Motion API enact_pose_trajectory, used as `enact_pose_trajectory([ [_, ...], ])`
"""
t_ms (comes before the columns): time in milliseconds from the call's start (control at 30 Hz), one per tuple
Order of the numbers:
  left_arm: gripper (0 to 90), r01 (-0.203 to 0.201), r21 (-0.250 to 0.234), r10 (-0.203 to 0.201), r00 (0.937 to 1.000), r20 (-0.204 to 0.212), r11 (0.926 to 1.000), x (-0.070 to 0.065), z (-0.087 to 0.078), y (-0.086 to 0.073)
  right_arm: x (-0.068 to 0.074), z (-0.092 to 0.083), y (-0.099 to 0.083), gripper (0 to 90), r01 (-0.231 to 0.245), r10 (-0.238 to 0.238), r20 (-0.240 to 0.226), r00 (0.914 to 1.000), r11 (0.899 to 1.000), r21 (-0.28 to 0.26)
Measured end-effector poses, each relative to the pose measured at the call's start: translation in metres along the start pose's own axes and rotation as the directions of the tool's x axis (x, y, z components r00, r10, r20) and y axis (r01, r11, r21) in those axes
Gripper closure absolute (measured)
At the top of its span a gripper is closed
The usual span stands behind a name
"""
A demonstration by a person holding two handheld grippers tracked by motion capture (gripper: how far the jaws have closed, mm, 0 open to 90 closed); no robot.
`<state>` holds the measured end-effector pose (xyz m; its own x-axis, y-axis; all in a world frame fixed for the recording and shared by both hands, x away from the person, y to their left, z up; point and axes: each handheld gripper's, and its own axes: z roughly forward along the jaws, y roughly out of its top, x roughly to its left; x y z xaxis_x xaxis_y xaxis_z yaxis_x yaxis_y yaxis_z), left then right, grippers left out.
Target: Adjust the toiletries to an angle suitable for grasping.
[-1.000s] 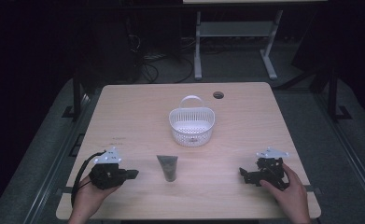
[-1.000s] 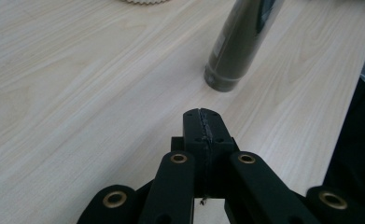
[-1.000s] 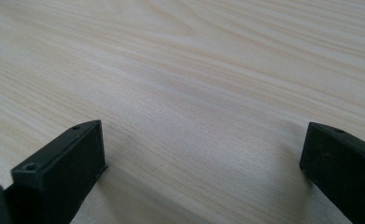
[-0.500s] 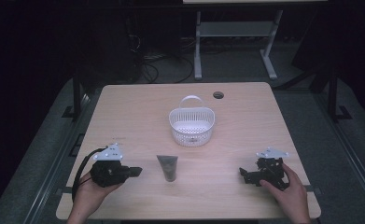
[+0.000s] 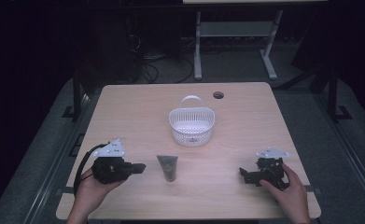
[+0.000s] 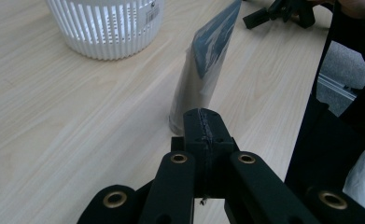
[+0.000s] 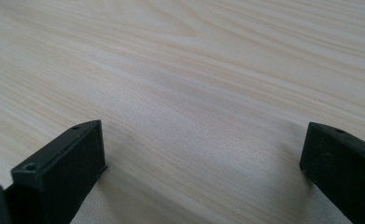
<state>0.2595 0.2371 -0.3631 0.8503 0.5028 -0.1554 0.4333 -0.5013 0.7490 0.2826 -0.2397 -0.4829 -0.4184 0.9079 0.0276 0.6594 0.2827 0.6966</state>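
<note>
Standing upright on its cap, a grey tube [image 6: 200,79] is placed on the table [image 5: 124,112], crimped end up; its dark label's print can't be read. White basket [image 5: 192,126] is seen behind it, sticker illegible. Left gripper [image 5: 140,168] is clenched, empty, aimed at the tube. Right gripper [image 5: 243,173] is spread wide, well apart.

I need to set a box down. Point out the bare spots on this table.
Free: the table left of the basket, the stretch right of it, and the wood between the tube and the right claw. Tightest: between basket and tube.
</note>
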Motion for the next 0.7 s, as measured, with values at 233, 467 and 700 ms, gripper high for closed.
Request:
enact_pose_trajectory([
  [233,89.7,-0.020,-0.007,0.020,0.9998,0.008,0.9998,-0.002,0.002,0.009,0.000,0.000,0.000,0.0,0.002,-0.002,0.000,1.0000,1.000,-0.001],
  [467,89.7,-0.038,-0.018,0.038,0.9992,0.015,0.9991,-0.004,0.002,0.018,0.000,0.000,0.000,0.0,0.002,-0.002,0.000,1.0000,1.000,-0.001],
  [700,89.7,-0.058,-0.027,0.058,0.9981,0.019,0.9980,-0.006,0.005,0.028,0.000,0.000,0.000,0.0,0.002,-0.002,0.000,1.0000,1.000,-0.001],
])
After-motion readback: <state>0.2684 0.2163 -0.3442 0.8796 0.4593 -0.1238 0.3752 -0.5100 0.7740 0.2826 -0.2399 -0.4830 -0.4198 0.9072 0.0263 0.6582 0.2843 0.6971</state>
